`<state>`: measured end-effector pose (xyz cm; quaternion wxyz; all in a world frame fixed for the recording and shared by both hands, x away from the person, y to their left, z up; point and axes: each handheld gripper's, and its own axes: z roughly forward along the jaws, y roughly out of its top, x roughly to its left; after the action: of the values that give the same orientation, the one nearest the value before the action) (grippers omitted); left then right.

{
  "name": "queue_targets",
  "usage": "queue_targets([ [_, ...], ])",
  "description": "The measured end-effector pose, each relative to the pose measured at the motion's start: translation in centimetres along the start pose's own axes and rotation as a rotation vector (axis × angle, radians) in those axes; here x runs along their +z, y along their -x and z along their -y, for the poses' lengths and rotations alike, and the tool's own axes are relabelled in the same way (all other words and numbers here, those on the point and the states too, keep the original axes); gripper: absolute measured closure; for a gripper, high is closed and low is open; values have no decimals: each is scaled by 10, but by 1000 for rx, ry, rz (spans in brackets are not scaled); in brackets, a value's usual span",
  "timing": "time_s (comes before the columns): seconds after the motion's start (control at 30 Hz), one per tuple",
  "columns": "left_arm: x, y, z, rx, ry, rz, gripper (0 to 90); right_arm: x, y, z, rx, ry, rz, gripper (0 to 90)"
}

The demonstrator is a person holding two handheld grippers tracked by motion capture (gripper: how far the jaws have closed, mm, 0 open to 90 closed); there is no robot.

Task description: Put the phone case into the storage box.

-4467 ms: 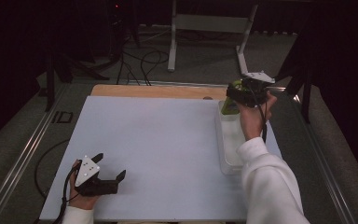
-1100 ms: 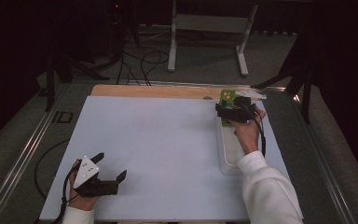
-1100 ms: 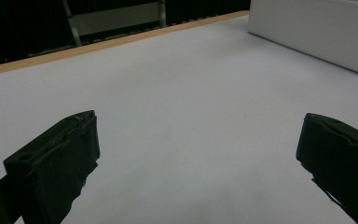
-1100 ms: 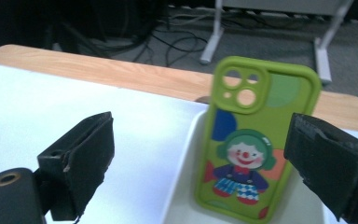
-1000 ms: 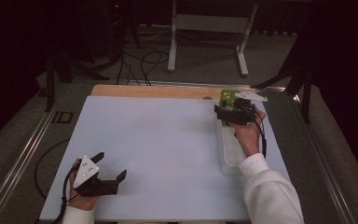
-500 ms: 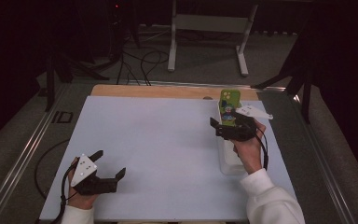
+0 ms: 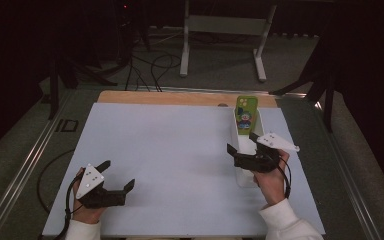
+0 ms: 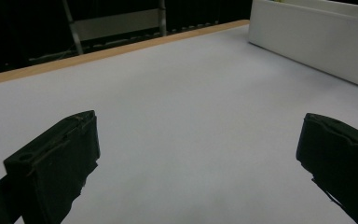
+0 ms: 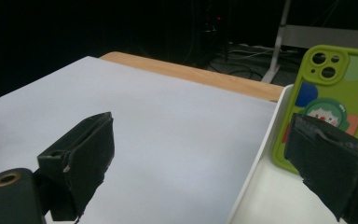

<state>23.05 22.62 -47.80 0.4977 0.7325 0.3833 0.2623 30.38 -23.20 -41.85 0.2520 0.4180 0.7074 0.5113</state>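
From the high view, the right gripper (image 7: 242,144) was found drawn back toward the near edge, its jaws spread wide and holding nothing. About a second earlier it had stood at the far end of the white tray (image 7: 246,178), closed over the green phone (image 7: 246,115); four and a half seconds earlier it had carried that phone above the far right corner. The phone now stood propped upright against the tray's far end wall, apart from the gripper. In my judgement the placing step was complete and the release clean. The left gripper (image 7: 118,175) lay at the near left of the white table top (image 7: 165,145), jaws wide apart and empty, in the same spot as in the earlier pictures.

On the left gripper view, both black jaws stood far apart over bare table, nothing between them. The tray (image 8: 317,37) lay off to the far right.

On the right gripper view, the jaws stood equally wide, one over the table, the other over the tray's rim (image 9: 261,154). The phone (image 9: 328,91) stood just beyond, camera lenses uppermost, its case bearing a cartoon figure and coloured patches. No brand, label or legible writing could be made out on phone, tray or table.
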Motion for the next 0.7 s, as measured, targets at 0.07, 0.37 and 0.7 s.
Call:
queue_targets([
  [0.07, 0, 0, 0, -3, 2, 0, 0, -5, -1, 5, -3, 5, -8, 84],
  [0.37, -1, -2, -1, -11, 9, -1, 0, -27, 1, 34, 8, 49, -50, 84],
  [0.7, -3, -4, -3, -9, 23, -13, 0, -41, 4, 58, 6, 119, -51, 85],
])
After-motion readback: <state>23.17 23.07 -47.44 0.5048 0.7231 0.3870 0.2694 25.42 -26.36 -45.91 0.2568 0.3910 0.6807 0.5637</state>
